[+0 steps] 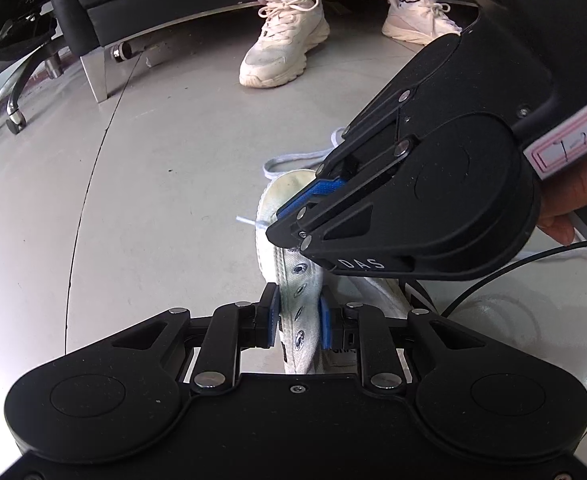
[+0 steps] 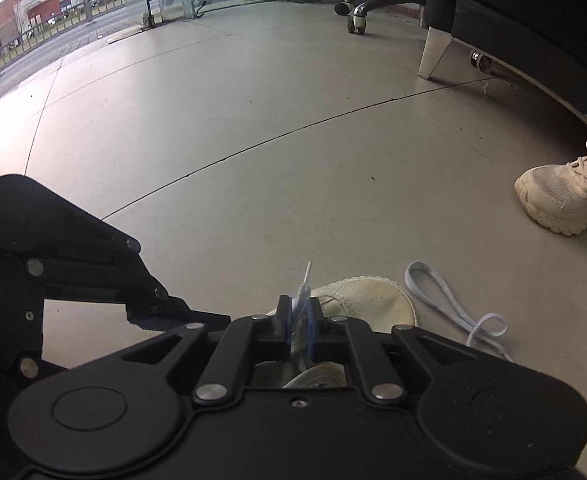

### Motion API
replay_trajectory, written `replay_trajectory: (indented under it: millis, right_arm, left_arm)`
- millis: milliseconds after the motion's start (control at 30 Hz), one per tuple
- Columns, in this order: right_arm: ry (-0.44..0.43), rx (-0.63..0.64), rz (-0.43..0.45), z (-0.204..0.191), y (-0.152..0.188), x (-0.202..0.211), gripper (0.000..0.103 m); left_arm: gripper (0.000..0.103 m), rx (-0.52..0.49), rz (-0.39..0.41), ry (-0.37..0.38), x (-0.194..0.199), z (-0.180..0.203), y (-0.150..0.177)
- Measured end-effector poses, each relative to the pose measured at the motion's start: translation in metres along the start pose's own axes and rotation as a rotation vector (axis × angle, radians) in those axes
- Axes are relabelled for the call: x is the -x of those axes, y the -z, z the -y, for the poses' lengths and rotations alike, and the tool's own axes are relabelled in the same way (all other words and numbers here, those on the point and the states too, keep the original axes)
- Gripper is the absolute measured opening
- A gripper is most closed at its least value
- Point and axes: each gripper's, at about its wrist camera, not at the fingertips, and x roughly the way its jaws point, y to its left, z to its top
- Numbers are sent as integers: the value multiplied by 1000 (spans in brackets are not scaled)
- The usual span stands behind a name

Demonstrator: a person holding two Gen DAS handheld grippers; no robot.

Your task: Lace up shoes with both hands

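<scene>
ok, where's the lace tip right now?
Pinched in the right gripper, tip sticking up past the fingertips, just over the white shoe's toe; loose lace loop lies right of it.

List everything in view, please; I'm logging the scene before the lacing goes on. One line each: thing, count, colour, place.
canvas shoe: one, white, on the floor, its eyelet flap clamped between the left gripper's pads
shoelace: one, pale blue-white, looped on the floor beside the toe, its tip in the right gripper
worn sneakers: two, cream, on a seated person's feet beyond the shoe
sofa: one, black with metal legs, behind the sneakers
office chair base: one, chrome with castors, near the sofa
cable: one, black, by the shoe
left gripper: one, black with blue pads
right gripper: one, black with blue pads
hand: one, holding the right gripper
</scene>
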Motion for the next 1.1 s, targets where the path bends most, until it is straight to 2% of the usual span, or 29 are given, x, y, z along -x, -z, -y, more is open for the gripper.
replay_trajectory:
  millis: [133,267,367,467,700,767,833,1000,1100]
  right_arm:
    - [17,13,-6,-1,-2,-3,5]
    - [19,7,-10,-1,-3,-7,15]
    - [23,18,-9,-4,-3,-9,17]
    - [21,25,-2,-5,-2,-9,16]
    - [9,129,-5,-15,-4,-13,5]
    - [-16,102,-14,-11,-6,-14,3]
    - [-80,-33,-17,5,-6,-16,2]
    - [-402,-732,16,83,20,-23,2]
    - [-532,-931,74,97,38,-22,0]
  left_arm:
    - [19,-3,0,0,-1,0,0]
    - [19,-19,0,-7,-2,1,0]
    - [19,-20,-3,-8,-4,1,-1]
    - [20,-21,-3,-9,-5,1,-1]
    - [20,-39,-2,-15,-5,3,-1]
    - [20,-42,-2,-15,-5,4,0]
    - [21,-41,-2,-15,-5,4,0]
    - [22,-30,-14,-14,-8,3,2]
    - [22,3,-33,0,-12,0,5]
